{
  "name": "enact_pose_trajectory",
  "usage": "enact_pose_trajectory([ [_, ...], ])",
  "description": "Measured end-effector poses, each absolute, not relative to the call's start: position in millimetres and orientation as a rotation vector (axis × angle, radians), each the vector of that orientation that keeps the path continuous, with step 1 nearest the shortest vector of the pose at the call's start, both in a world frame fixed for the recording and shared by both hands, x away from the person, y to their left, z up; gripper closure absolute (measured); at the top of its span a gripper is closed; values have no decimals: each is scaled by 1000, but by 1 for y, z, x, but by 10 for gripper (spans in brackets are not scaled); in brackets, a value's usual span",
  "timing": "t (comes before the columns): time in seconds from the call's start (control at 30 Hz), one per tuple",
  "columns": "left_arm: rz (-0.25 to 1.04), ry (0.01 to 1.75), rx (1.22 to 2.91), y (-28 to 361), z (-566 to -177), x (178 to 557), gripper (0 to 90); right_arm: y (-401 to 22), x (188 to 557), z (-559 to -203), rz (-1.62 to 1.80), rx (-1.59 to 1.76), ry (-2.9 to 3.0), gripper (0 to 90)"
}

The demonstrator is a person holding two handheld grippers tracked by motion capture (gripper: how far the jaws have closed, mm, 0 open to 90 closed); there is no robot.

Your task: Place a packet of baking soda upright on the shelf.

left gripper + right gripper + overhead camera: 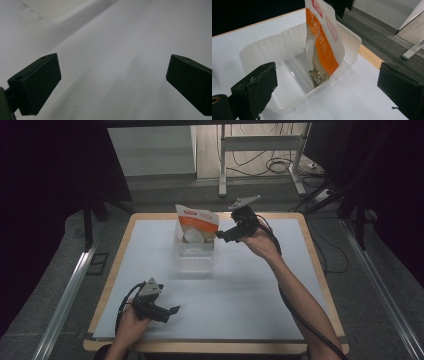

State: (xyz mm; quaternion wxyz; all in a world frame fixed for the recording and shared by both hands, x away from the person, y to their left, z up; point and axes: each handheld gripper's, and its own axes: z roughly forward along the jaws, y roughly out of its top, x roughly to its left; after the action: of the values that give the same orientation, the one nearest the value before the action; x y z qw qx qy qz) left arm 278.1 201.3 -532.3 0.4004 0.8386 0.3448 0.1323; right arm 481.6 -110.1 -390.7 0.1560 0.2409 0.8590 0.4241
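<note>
A glossy orange-and-white pouch (324, 42) stands upright, leaning against the far wall of a clear ribbed plastic tub (262, 53) on the matte white desk (250, 290). Just beside it, the right hand-held gripper (223, 236) gapes wide, empty. The left hand-held gripper (170, 311) rests open, empty, near the desk's front edge.

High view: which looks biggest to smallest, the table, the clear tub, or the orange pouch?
1. Table, biggest by far.
2. Clear tub.
3. Orange pouch; it stands in the tub partly hidden, so these two are close.
</note>
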Motion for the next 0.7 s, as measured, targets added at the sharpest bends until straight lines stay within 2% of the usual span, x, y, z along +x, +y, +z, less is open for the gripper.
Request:
enact_pose_trajectory([
  [0.7,344,876,2133,200,-533,278,0,-129,446,-422,1163,653,2491,21],
])
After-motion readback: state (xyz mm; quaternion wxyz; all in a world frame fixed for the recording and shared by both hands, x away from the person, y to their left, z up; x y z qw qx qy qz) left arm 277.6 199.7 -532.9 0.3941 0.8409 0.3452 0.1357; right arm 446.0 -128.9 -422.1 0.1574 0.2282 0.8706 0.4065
